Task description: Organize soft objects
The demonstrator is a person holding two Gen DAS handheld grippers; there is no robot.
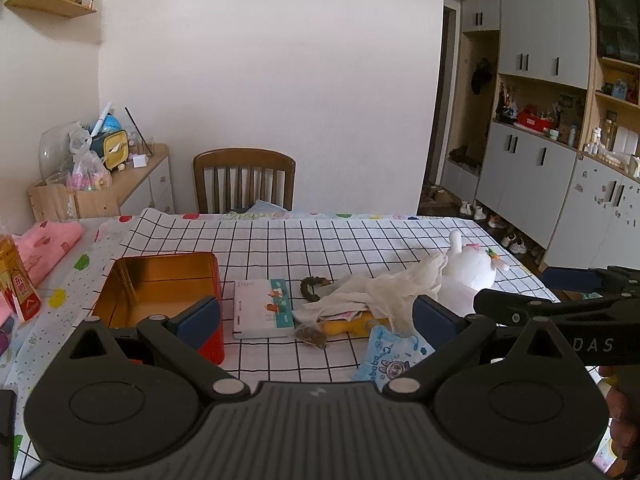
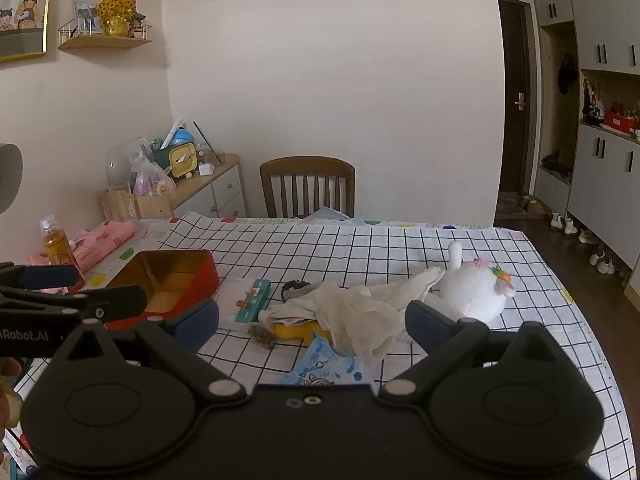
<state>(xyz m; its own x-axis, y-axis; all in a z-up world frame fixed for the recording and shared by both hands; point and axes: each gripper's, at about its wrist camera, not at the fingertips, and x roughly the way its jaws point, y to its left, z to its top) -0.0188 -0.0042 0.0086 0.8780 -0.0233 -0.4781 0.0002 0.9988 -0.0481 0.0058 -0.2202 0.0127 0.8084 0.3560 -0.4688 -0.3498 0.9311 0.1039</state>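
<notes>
Both claws are held released and empty above the near table edge. The left gripper (image 1: 316, 316) and right gripper (image 2: 312, 320) are aimed at the crumpled white cloth (image 2: 352, 312), presumably the first pick. The white plush toy (image 2: 476, 292) lies just right of it. The open red tin (image 1: 160, 288), set left, is judged the likely receptacle.

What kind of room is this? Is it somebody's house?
Most likely a home's dining area. A table with a checked cloth has a wooden chair pushed up to it, family pictures hang on the wall, and shoes sit by tall cupboards near the door.
</notes>
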